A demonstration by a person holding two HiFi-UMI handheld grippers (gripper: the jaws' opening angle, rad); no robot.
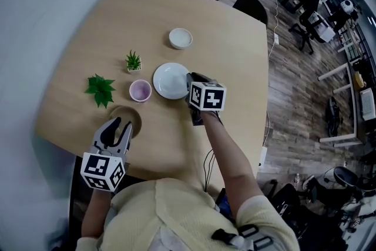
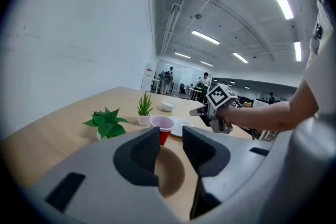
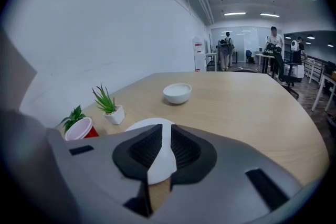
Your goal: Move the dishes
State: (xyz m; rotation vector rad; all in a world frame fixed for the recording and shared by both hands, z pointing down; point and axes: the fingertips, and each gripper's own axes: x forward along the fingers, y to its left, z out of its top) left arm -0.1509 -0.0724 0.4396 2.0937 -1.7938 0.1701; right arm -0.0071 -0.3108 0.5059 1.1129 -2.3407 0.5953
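R tool (image 3: 163, 136) grips white plate (image 1: 170, 80) rim; L tool (image 2: 170, 139) jaws apart.

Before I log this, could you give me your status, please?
Right gripper shut on white plate rim. Left gripper open, empty. Red cup close beside plate.

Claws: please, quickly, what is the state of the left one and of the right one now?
Left claw: open, holding nothing.
Right claw: closed on the rim of the white plate.
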